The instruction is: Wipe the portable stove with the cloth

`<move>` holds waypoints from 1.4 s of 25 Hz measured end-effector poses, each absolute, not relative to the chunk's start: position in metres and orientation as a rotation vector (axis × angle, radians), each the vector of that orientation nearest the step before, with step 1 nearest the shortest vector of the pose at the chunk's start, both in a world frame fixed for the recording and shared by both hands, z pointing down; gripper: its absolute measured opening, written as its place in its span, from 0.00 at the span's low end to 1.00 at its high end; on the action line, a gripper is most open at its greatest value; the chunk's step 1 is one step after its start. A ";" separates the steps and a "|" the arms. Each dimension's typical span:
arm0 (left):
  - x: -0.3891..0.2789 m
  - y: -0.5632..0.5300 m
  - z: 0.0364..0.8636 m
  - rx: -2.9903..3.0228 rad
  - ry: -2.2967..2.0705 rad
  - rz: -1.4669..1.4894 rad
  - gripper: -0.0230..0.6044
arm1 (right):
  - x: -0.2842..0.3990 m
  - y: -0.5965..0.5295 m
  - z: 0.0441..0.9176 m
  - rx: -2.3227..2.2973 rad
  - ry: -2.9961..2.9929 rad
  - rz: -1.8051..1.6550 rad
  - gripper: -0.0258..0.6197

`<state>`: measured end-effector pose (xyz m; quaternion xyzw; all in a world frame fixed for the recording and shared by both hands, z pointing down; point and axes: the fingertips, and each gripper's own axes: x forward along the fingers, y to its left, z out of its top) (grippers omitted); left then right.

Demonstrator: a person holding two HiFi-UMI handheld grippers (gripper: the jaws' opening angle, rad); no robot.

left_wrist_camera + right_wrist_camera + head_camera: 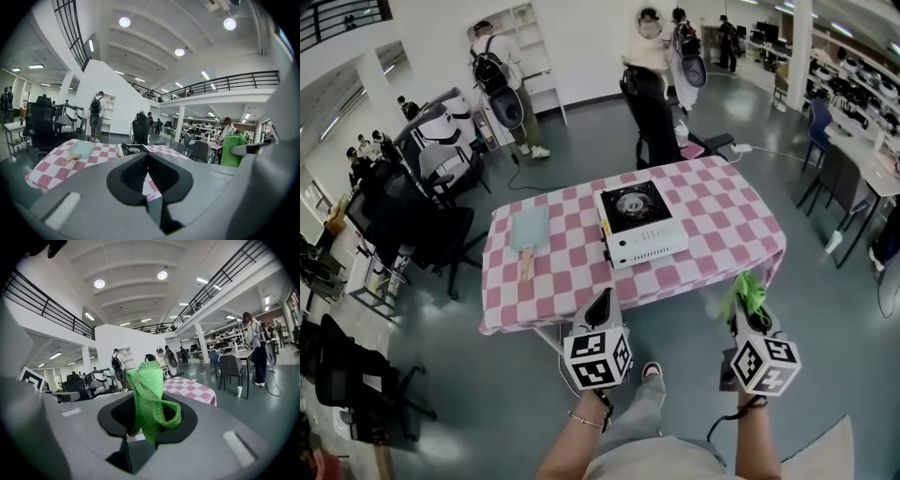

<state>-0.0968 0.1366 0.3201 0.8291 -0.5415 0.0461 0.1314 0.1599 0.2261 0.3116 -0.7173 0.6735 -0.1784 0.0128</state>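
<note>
green cloth (147, 390): soft, light, floppy; right gripper (756, 323) clamps it mid-fold, grip looks adequate. left gripper (603, 305) closed, empty. stove (639, 223) far, rigid, may slide; brace its casing.

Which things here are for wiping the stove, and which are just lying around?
Job: white portable stove with black burner; green knitted cloth, clamped in the right tongs.
Lying about: pale blue flat sheet on the pink-checked table; black office chairs.

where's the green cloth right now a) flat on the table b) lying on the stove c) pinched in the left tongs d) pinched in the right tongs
D: the right gripper view shows the green cloth clamped between the right tongs.
</note>
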 end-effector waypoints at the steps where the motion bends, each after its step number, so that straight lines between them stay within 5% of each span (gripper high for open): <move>1: -0.094 0.129 0.322 2.408 -1.570 0.130 0.04 | 0.163 0.219 0.314 -2.237 2.094 -0.557 0.21; 35: -0.063 -0.202 0.338 2.260 -1.669 0.131 0.04 | 0.209 -0.131 0.313 -2.142 2.325 -0.611 0.21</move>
